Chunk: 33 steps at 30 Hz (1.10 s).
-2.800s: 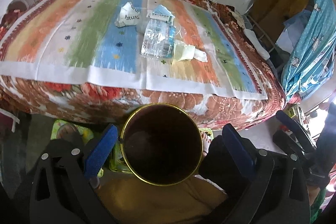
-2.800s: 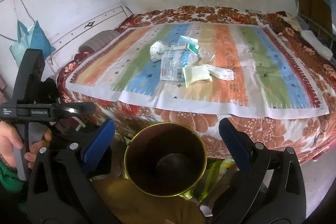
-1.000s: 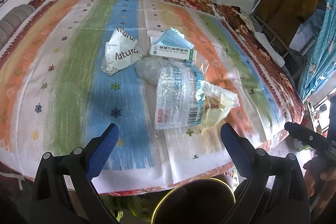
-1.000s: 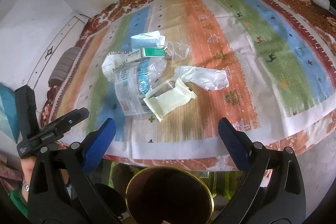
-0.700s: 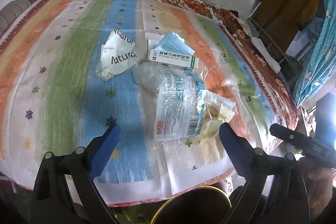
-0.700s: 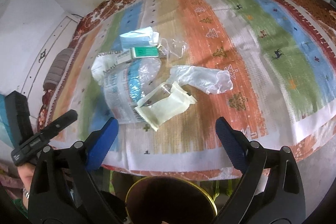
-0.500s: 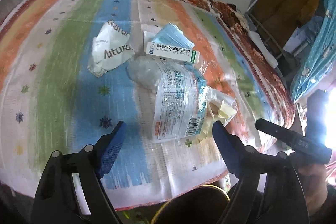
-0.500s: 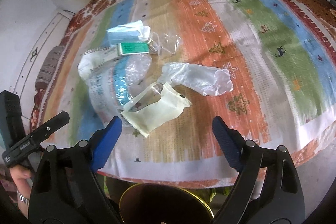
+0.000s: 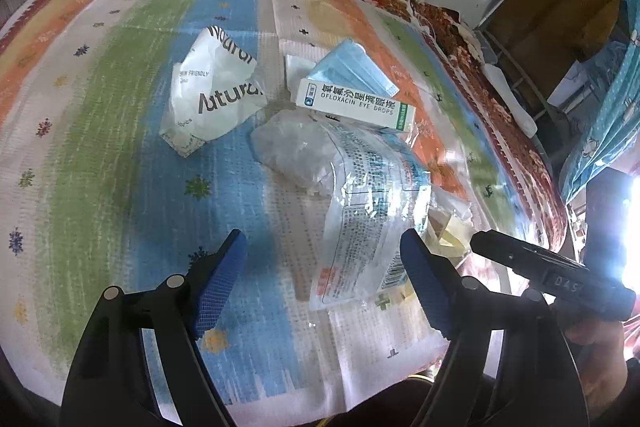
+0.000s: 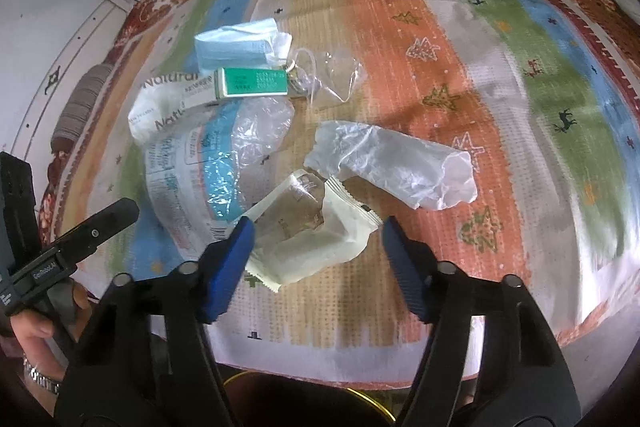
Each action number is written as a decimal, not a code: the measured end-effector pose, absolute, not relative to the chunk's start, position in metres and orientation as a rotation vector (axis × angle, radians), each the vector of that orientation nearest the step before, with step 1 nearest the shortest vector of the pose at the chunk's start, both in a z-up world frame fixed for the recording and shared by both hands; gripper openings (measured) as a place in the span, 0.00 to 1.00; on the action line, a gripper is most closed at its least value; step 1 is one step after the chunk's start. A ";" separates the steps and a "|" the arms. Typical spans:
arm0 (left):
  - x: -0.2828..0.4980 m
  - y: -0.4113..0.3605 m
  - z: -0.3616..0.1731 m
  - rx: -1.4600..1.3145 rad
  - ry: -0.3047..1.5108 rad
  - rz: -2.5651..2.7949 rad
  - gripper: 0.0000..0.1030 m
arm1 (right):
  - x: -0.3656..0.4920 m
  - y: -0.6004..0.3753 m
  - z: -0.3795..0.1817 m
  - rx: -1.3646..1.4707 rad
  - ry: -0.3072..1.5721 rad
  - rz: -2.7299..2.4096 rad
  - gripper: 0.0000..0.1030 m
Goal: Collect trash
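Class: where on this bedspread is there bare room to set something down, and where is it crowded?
Bare: the green stripe left of the white bag, and the stripes right of the clear bag. Crowded: the middle, around the box.

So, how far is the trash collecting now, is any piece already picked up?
Nothing looks collected yet. Both tools are open and empty. The right tool straddles the cream wrapper; the left tool is at the printed plastic bag. All pieces lie on the striped blanket: white paper bag, eye drops box, blue mask, clear plastic glove.
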<state>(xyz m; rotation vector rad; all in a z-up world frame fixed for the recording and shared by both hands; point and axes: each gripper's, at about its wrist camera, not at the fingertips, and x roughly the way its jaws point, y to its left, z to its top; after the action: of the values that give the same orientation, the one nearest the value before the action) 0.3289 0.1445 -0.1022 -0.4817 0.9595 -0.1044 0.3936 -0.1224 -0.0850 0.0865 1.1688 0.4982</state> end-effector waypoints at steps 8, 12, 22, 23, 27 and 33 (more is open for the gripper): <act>0.344 0.139 -0.111 -0.517 0.959 -0.148 0.72 | 0.399 -0.118 -0.098 0.059 1.200 0.507 0.28; 0.347 0.139 -0.118 -0.558 0.961 -0.173 0.61 | 0.399 -0.120 -0.103 0.044 1.215 0.500 0.16; 0.339 0.118 -0.111 -0.499 0.964 -0.253 0.11 | 0.396 -0.127 -0.099 -0.002 1.200 0.508 0.01; 0.338 0.118 -0.110 -0.491 0.965 -0.259 0.06 | 0.395 -0.129 -0.097 -0.001 1.197 0.512 0.00; 0.326 0.113 -0.100 -0.455 0.966 -0.280 0.01 | 0.392 -0.137 -0.087 -0.012 1.176 0.517 0.00; 0.309 0.127 -0.093 -0.447 0.979 -0.244 0.00 | 0.382 -0.147 -0.076 -0.057 1.147 0.521 0.00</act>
<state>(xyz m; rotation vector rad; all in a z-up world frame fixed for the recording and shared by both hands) 0.3091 0.1271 -0.0932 -0.4469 0.9789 -0.2438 0.3818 -0.1472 -0.0756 -0.0573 1.1468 0.5207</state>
